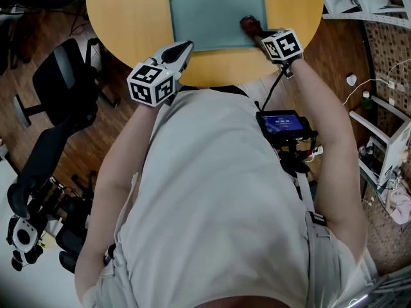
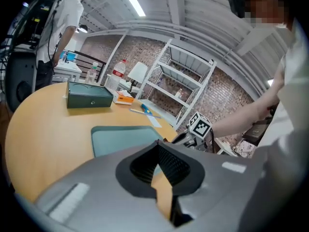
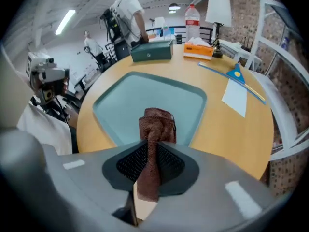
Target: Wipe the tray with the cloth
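Over tray (image 3: 135, 100): cloth (image 3: 155, 129) clamped in R gripper (image 3: 152, 151).

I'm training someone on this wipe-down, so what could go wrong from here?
The cloth is pinched as a narrow bunch in the right gripper, so the jaw tips may scrape the tray. The left gripper is off the tray, so nothing steadies it; a stroke could slide it across the table.
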{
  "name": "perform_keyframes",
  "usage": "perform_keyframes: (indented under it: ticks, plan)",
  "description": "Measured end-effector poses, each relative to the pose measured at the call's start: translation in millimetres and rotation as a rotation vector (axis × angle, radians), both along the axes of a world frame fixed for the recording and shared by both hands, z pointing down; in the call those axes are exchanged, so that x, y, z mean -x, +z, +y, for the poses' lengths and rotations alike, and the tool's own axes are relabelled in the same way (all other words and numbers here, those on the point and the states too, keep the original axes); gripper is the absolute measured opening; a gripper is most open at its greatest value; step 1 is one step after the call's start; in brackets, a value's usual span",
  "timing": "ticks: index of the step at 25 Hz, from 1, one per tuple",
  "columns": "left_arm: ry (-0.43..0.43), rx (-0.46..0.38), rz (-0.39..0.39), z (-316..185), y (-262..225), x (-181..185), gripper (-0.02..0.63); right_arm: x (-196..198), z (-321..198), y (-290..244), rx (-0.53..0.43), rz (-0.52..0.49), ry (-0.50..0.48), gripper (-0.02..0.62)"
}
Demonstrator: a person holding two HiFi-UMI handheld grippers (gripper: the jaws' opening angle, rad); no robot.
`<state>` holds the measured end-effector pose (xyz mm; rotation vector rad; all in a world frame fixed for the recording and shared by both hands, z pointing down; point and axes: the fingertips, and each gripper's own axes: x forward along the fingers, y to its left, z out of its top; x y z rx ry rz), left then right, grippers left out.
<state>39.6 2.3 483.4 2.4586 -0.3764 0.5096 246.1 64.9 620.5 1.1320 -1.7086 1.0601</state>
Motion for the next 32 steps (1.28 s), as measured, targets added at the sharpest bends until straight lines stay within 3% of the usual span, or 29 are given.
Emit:
perform_keyframes:
  ticks: [3, 5, 8, 11, 13, 16, 19, 22, 25, 29, 32]
  plan:
    - [-0.018, -0.013, 0.004, 2, -1, 3, 0.0, -4, -16, -30, -0.111, -0.119, 0.092, 0.061]
    - [-0.034, -0.019, 0.004, 4, -3, 5, 0.0, -24, -27, -51, -0.181, -0.142, 0.163, 0.06]
    - [-0.065, -0.026, 0.0, 8, -5, 12, 0.0, -60, -40, -70, -0.253, -0.103, 0.239, 0.06]
    - [-0.092, -0.038, -0.015, 15, -9, 22, 0.0, -87, -39, -68, -0.261, -0.005, 0.276, 0.06]
    - [-0.113, -0.041, -0.028, 17, -10, 23, 0.0, -101, -32, -49, -0.22, 0.102, 0.222, 0.061]
    - [-0.136, -0.039, -0.053, 14, -6, 17, 0.0, -110, -17, 1, -0.1, 0.238, 0.044, 0.063]
    - [-0.142, -0.038, -0.067, 11, -3, 10, 0.0, -95, -17, 30, -0.075, 0.204, -0.067, 0.07]
    - [-0.136, -0.039, -0.07, 13, -4, 15, 0.0, -83, -20, 28, -0.097, 0.162, -0.094, 0.088]
    - [-0.132, -0.035, -0.055, 13, -7, 30, 0.0, -91, -10, 13, -0.086, 0.223, -0.049, 0.152]
    - [-0.12, -0.043, -0.019, -4, -8, 36, 0.0, -77, -19, -23, -0.228, 0.212, -0.026, 0.15]
    - [-0.113, -0.062, -0.003, -20, -10, 30, 0.0, -54, -36, -64, -0.392, 0.149, -0.049, 0.077]
